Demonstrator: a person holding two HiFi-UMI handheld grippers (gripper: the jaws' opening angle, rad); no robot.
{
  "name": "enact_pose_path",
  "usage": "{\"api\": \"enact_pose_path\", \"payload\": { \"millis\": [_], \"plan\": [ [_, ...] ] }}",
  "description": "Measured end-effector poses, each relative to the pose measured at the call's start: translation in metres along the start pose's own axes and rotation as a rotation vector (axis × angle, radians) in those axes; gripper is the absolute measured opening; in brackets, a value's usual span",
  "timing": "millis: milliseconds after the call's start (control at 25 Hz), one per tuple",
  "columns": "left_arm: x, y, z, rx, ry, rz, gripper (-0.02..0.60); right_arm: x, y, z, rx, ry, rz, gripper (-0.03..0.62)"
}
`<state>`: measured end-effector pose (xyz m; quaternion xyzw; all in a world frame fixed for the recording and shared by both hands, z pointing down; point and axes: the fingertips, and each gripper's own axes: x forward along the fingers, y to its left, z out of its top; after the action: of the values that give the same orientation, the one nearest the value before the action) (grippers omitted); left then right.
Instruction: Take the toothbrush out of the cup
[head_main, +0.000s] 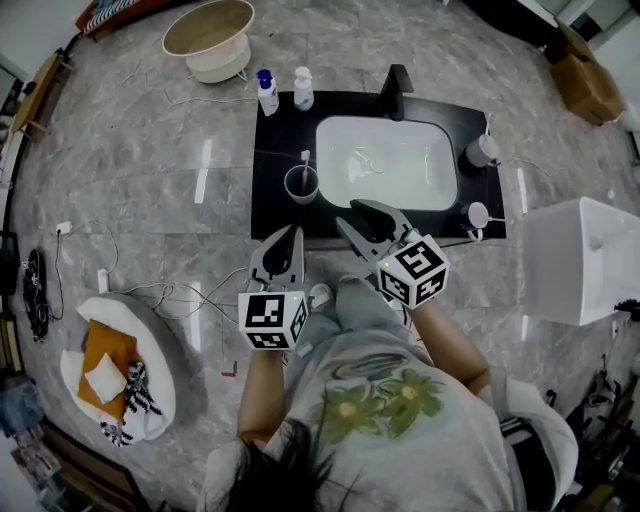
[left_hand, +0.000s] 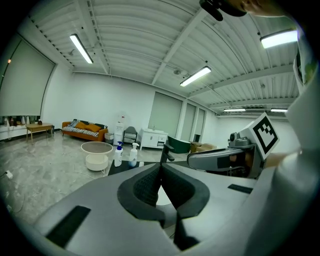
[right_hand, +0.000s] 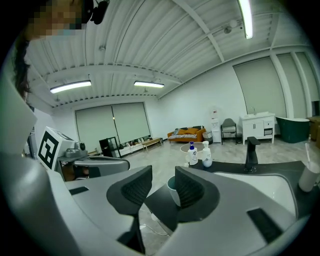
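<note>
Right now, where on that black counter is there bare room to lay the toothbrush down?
Bare: the left strip of the counter, between the two bottles and the cup holding the toothbrush, and the front corner just before that cup. Crowded: the right end, where two small containers stand beside the sink, and the back left corner with the bottles.

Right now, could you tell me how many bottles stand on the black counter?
2. A blue-capped bottle and a white-capped one stand side by side at the counter's back left corner. None looks hidden.
</note>
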<state>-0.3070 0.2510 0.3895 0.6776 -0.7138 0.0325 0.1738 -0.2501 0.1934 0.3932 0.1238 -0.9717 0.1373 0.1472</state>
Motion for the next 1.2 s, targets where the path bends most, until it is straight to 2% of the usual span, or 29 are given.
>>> {"api": "enact_pose_path", "payload": {
  "millis": [480, 720, 1200],
  "plan": [
    [0.056, 0.051, 0.003, -0.035, 0.052, 0.039, 0.018, 0.077, -0.05, -0.002, 0.023, 0.1, 0.034, 0.126],
    [0.079, 0.076, 0.012, -0.015, 0.074, 0.062, 0.018, 0.117, -0.069, -0.012, 0.035, 0.163, 0.062, 0.126],
    [0.105, 0.11, -0.009, -0.06, 0.155, 0.072, 0.018, 0.182, -0.092, -0.042, 0.027, 0.276, 0.068, 0.126]
  ]
}}
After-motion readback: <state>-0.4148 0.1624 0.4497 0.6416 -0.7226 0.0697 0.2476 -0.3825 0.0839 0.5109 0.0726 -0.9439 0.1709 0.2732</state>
